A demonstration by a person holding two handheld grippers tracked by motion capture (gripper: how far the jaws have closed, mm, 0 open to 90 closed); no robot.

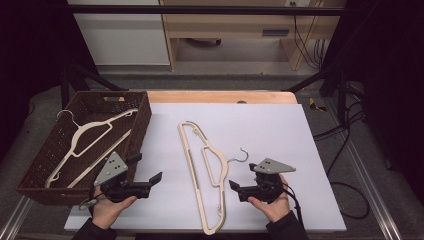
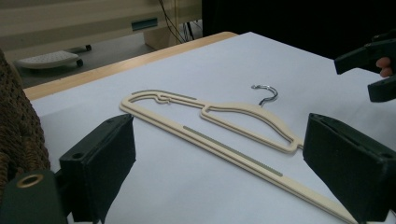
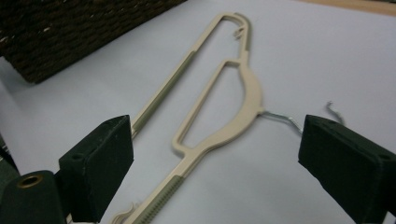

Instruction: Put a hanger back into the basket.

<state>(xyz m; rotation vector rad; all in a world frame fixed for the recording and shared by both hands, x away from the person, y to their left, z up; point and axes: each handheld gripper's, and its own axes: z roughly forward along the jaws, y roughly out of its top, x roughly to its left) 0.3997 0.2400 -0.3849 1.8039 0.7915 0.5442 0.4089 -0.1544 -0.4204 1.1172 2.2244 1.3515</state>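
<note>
Hanger on table: a cream plastic clothes hanger with a metal hook (image 1: 206, 172) lies flat on the white table sheet (image 1: 280, 135), between the two grippers – touched by neither.
Left gripper (image 1: 150, 170): jaws spread wide, nothing between them, just beside the basket and pointing toward the hanger.
Right gripper (image 1: 234, 186): jaws spread, empty – close to the hook.
Basket: a dark brown woven basket (image 1: 142, 117) at the table's left holds a second cream hanger (image 1: 87, 142).
</note>
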